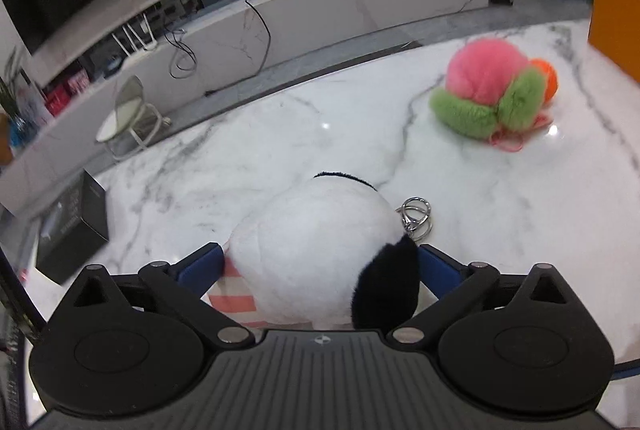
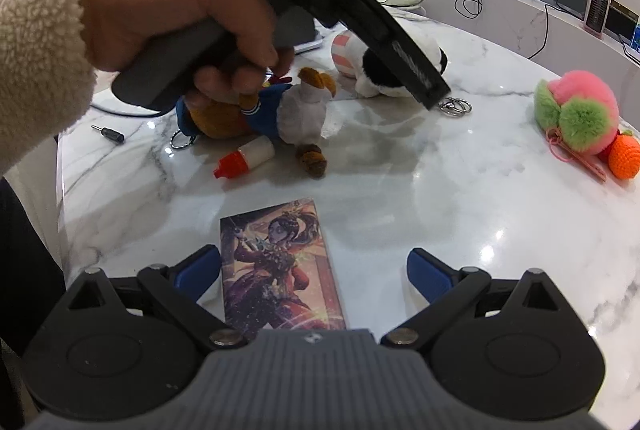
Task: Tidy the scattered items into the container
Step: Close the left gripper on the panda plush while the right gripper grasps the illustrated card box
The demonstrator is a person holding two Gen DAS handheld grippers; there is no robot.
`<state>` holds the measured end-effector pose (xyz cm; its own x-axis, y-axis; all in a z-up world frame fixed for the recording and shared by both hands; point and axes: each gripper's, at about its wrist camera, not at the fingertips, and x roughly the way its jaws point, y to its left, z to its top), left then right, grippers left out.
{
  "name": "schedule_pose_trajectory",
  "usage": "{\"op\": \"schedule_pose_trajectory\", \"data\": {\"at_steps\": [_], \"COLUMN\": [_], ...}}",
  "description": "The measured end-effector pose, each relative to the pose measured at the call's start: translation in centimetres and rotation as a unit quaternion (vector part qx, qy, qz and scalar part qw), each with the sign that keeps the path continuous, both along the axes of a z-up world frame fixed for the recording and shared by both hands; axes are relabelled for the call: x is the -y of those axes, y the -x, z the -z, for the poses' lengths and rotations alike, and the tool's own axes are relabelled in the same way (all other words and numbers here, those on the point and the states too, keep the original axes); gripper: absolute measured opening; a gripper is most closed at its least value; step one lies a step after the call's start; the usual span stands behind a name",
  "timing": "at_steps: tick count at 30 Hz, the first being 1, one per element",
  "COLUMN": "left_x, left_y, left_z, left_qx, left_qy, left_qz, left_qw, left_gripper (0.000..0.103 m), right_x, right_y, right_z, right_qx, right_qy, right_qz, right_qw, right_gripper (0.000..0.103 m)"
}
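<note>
A white and black plush toy [image 1: 320,250] with a pink-striped part and a metal key ring [image 1: 416,216] lies on the marble table between the blue pads of my left gripper [image 1: 320,266]. The pads touch its sides; the jaws stand wide. The same toy shows in the right wrist view [image 2: 372,69], under the left gripper body. My right gripper [image 2: 314,270] is open and empty above a picture card [image 2: 280,266]. A pink and green pompom [image 1: 488,89] with an orange ball [image 1: 546,77] lies farther right. An orange container [image 1: 612,25] stands at the far right edge.
A duck plush [image 2: 280,113], a small bottle with a red cap [image 2: 248,157] and a screwdriver [image 2: 108,133] lie on the table [image 2: 440,209]. A black box [image 1: 72,226] sits at the left edge. A TV bench runs behind.
</note>
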<state>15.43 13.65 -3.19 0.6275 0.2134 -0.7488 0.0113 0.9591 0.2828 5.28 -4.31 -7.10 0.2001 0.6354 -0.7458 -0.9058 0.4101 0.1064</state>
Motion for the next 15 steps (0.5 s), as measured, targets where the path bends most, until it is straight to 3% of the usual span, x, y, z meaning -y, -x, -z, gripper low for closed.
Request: {"op": "schedule_pose_trajectory", "data": {"at_steps": [15], "left_x": [-1.01], "left_y": [-0.66], "left_z": [-0.52], "left_qx": [0.011], "left_qy": [0.004], "left_qz": [-0.018], "left_qw": [0.9998], "left_gripper": [0.103], "right_x": [-0.87], "right_y": [0.92], "right_z": [0.27], "right_qx": [-0.007], "right_qy": [-0.009], "right_qz": [-0.041], "right_qw": [0.999], "right_gripper": [0.1]}}
